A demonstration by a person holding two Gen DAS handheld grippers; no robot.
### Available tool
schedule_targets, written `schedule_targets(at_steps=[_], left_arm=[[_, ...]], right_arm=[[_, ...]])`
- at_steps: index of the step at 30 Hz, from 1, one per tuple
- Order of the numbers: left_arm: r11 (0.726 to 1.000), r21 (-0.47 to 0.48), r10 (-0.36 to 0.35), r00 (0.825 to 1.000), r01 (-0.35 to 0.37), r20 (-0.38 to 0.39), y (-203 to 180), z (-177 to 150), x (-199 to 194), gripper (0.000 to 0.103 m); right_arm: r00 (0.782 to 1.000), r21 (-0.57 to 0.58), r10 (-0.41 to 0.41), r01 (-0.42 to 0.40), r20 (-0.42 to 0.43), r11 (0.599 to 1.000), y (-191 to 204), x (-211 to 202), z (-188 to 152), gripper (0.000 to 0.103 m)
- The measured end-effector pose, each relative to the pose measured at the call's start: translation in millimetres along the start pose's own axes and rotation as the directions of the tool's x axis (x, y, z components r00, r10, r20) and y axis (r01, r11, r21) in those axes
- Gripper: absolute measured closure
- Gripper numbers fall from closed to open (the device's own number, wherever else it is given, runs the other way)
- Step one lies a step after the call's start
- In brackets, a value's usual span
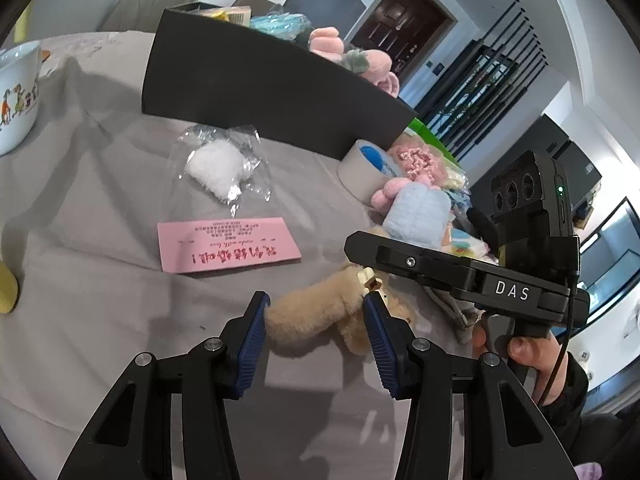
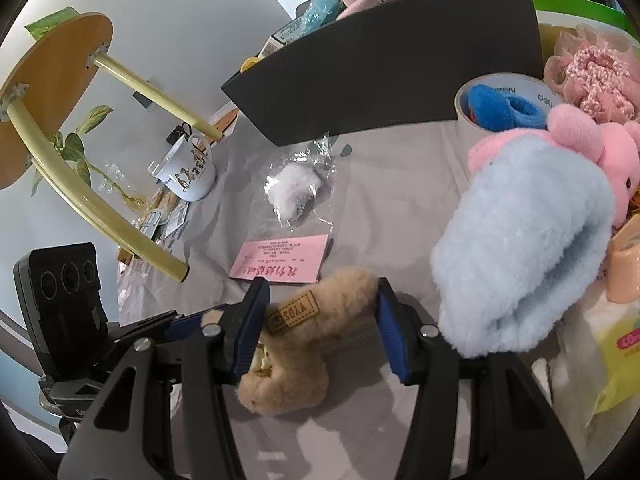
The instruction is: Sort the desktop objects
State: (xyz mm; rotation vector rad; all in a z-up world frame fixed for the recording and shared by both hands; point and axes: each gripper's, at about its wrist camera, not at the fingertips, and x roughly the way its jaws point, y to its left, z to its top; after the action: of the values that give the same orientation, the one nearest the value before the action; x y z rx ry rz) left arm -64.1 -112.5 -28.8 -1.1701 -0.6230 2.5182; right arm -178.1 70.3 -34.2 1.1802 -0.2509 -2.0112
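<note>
Tan plush is seen between the blue pads of the left gripper in the left wrist view: the soft toy lies on the grey cloth, with both pads at its sides. Whether it is squeezed cannot be told from here. Beyond it lie a pink card, a clear bag with white fluff, a tape roll and a black box. A mug stands at the far left.

In the right wrist view, the same toy is clamped by the right gripper, its 2 pads pressed into the fur beside the sewn label. A pale blue plush sits just right of it, touching a pink plush.
</note>
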Motion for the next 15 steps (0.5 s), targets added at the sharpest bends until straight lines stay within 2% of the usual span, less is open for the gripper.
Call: schedule_targets(at_steps=[15], left_arm=[[0.996, 0.091, -0.033, 0.997, 0.027, 0.074, -26, 42, -21, 0.054]], right_arm=[[0.994, -0.025, -0.010, 0.012, 0.113, 1.000, 24, -39, 34, 0.050]])
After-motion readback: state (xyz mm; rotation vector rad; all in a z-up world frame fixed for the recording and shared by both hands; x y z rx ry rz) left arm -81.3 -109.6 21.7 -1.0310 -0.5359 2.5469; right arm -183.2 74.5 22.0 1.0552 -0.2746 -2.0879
